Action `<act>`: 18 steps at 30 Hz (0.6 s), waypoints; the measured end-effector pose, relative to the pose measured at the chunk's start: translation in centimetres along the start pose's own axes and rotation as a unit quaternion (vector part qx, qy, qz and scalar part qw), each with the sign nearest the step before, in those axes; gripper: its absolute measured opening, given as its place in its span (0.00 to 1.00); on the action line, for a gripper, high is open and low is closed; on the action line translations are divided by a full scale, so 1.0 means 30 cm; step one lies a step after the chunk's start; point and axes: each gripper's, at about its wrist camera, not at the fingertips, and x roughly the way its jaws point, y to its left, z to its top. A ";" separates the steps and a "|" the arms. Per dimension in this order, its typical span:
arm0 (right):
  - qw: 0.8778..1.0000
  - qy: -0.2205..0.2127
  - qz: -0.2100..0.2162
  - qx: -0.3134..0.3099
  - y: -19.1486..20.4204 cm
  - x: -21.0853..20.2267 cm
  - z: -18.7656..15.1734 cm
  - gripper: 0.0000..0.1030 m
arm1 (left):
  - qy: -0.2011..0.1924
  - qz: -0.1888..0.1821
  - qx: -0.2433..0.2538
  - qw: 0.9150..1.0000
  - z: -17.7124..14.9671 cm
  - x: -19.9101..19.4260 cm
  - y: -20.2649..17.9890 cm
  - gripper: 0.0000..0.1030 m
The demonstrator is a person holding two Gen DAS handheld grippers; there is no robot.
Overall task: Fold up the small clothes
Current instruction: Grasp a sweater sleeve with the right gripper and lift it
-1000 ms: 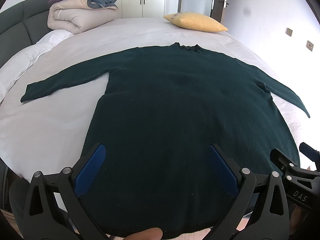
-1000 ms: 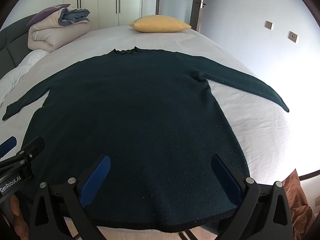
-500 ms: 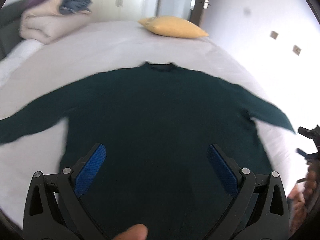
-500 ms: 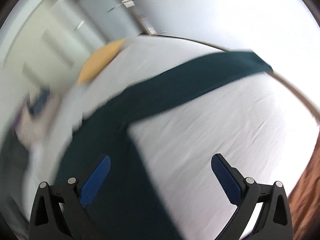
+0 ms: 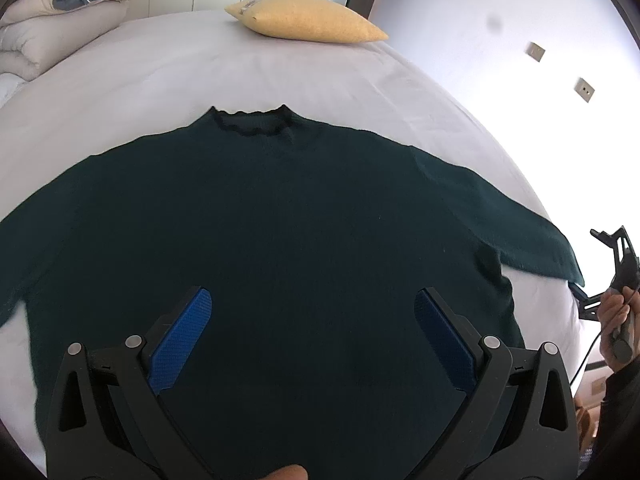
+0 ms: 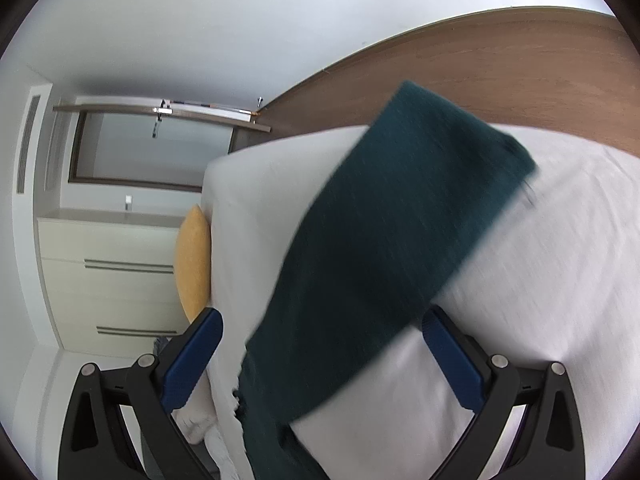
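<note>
One dark green sweater flat on white bed, neck away from camera, both sleeves spread outward. Left gripper above sweater body, jaws wide apart, nothing held. Right gripper rolled sideways over one sleeve, jaws spread, released. One yellow pillow beyond collar. One folded duvet pile at far left corner.

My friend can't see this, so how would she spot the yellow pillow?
Look at the big bed with the white sheet. Beyond the collar of the dark green sweater spread flat on it, near the far edge, lies the yellow pillow. It is the only yellow thing; the folded bedding at the far left is beige and grey-blue.
</note>
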 end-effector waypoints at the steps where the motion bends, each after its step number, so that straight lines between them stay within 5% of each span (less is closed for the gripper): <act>1: 1.000 -0.004 0.003 0.003 -0.007 -0.006 0.010 1.00 | 0.002 -0.002 -0.001 1.000 0.002 0.013 0.002 1.00; 11: 0.997 -0.061 0.033 0.022 -0.058 -0.058 0.037 0.76 | 0.010 -0.014 -0.016 1.000 0.012 0.132 0.076 1.00; 18: 0.995 -0.091 0.027 0.037 -0.106 -0.063 0.065 0.35 | 0.007 -0.020 -0.040 0.999 0.025 0.145 0.153 1.00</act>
